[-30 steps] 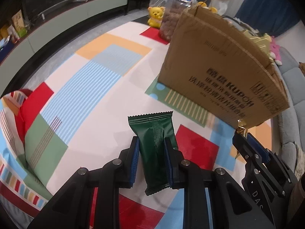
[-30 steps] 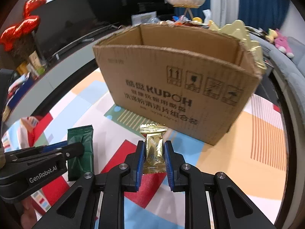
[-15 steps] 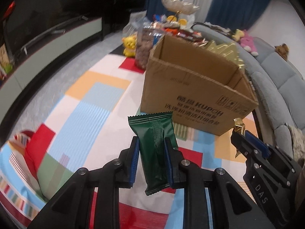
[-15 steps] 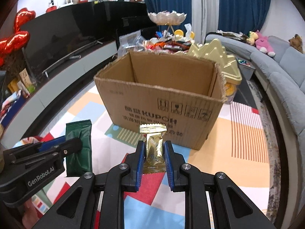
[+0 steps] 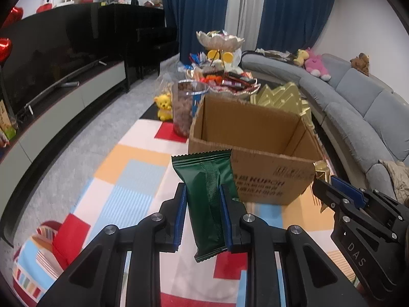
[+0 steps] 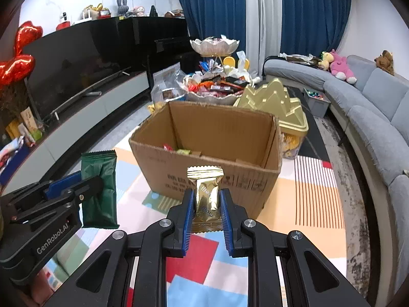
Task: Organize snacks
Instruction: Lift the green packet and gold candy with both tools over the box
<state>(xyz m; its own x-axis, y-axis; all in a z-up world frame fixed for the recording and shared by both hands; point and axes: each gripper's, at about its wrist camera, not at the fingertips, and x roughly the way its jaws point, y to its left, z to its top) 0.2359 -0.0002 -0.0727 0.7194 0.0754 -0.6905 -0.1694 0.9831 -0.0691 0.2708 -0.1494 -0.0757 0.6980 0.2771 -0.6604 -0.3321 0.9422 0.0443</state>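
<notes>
Left tool (image 5: 203, 220): clamped on a green snack packet (image 5: 208, 204); the blue pads press its two long sides; the packet stands upright, its zigzag top edge above the pads and its bottom edge hanging below them
Right tool (image 6: 205, 212): clamped on a gold snack packet (image 6: 205, 193); the packet stands upright between the pads, crimped top edge uppermost
Landmark: an open cardboard box (image 6: 204, 158) standing on the patchwork play mat (image 5: 127, 184); flaps up, mouth facing up
Left tool against the box: short of the near wall, towards the box's left corner; the green packet's top edge overlaps the near rim in the left wrist view; not yet over the mouth, as far as I can judge
Right tool against the box: short of the near wall, about its middle; the gold packet's top sits just under the rim in the right wrist view
Inside the box: a few small wrappers, red and yellow-green, low against the near wall; most of the floor is hidden
Behind the box: a gold lidded container (image 6: 278, 105) and a tiered dish heaped with sweets (image 6: 217, 87); a jar of brown snacks (image 5: 185, 107) at its far left corner
Step in hand: carrying both packets to the box; both lifted clear of the mat
Next move calls for: bringing each tool forward over the near rim, high enough that the hanging bottom edges do not catch the cardboard; then parting the pads so the packets drop inside; keeping the two tools apart over the mouth
</notes>
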